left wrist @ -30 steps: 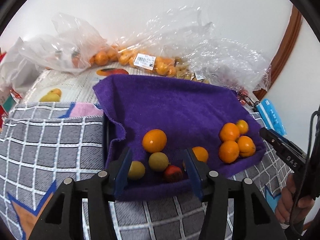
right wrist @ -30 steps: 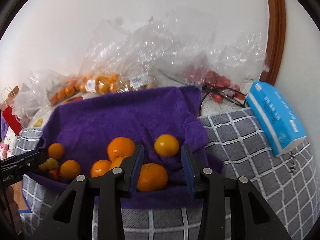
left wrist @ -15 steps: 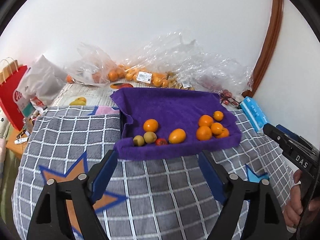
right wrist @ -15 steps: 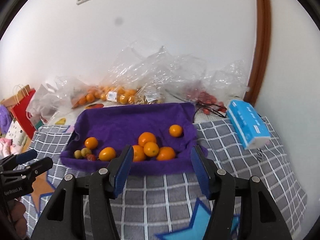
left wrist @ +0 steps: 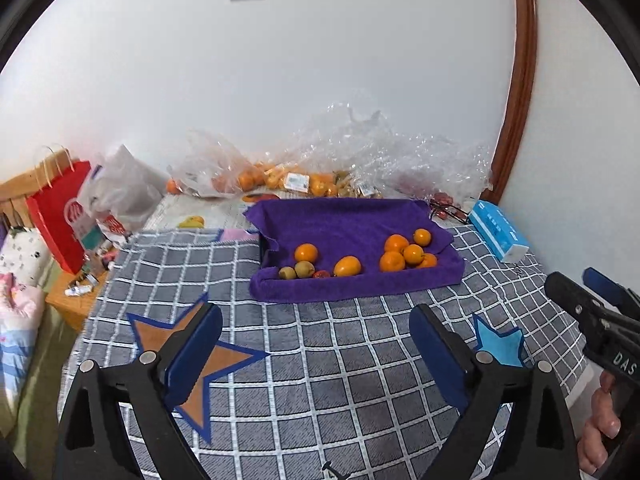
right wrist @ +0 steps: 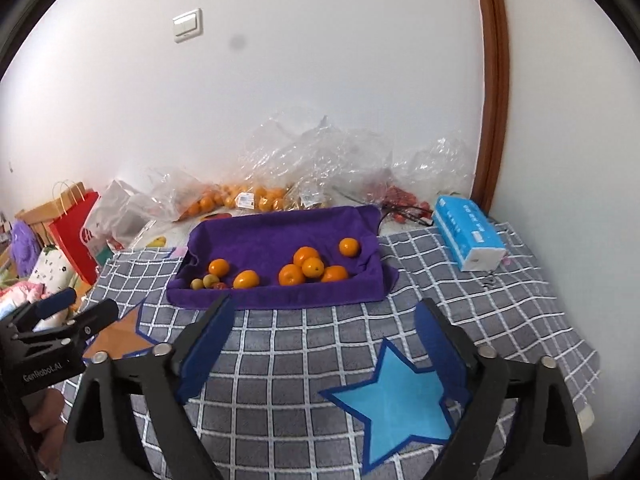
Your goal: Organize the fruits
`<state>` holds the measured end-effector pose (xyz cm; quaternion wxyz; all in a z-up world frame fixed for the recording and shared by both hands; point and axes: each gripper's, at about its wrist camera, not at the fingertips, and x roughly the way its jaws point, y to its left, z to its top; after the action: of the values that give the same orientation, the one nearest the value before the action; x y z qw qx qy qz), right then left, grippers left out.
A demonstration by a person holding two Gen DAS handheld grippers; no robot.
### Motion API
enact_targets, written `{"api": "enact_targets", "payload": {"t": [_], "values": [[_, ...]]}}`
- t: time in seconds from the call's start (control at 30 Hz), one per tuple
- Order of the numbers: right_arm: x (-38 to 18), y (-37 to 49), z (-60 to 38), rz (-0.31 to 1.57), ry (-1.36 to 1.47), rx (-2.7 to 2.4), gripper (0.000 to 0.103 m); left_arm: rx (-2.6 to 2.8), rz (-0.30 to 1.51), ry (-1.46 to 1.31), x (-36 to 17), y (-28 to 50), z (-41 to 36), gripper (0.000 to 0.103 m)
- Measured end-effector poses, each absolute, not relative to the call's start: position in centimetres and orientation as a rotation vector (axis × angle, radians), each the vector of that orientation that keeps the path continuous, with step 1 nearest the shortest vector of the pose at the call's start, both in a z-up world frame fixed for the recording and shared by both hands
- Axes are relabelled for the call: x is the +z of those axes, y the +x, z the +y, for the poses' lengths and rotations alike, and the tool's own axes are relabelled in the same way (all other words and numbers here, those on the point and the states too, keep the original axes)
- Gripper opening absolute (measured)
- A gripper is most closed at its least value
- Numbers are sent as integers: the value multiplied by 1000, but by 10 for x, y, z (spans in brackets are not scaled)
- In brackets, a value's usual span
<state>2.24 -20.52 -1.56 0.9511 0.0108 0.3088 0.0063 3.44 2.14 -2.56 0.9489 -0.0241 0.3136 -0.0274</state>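
Observation:
A tray lined with a purple towel (left wrist: 352, 216) (right wrist: 280, 232) sits on a grey checked blanket. Several oranges (left wrist: 404, 254) (right wrist: 306, 266) cluster at its right. A lone orange (left wrist: 306, 252), an oval orange (left wrist: 347, 266), two greenish fruits (left wrist: 296, 270) and a small red fruit (left wrist: 321, 274) lie at its left. My left gripper (left wrist: 316, 334) is open and empty, well back from the tray. My right gripper (right wrist: 322, 328) is open and empty, also back from the tray.
Clear plastic bags with more oranges (left wrist: 280, 178) (right wrist: 240, 196) lie against the wall behind the tray. A blue tissue pack (left wrist: 498, 232) (right wrist: 468, 232) lies at the right. A red paper bag (left wrist: 60, 216) stands at the left.
Both grippers have pulled back and up from the tray, and their jaws have opened wider. The fruit in the tray has not moved.

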Motion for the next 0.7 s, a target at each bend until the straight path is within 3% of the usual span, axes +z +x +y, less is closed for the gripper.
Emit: {"api": "enact_targets", "payload": {"t": [0.17,0.7], "values": [[-13,6,-206,622,20,3,103,-47,614,-45,-17,17,20,96],[-7,-12,-204,622,29,-19,103,-45,572,-24,-4,-2,13,96]]}}
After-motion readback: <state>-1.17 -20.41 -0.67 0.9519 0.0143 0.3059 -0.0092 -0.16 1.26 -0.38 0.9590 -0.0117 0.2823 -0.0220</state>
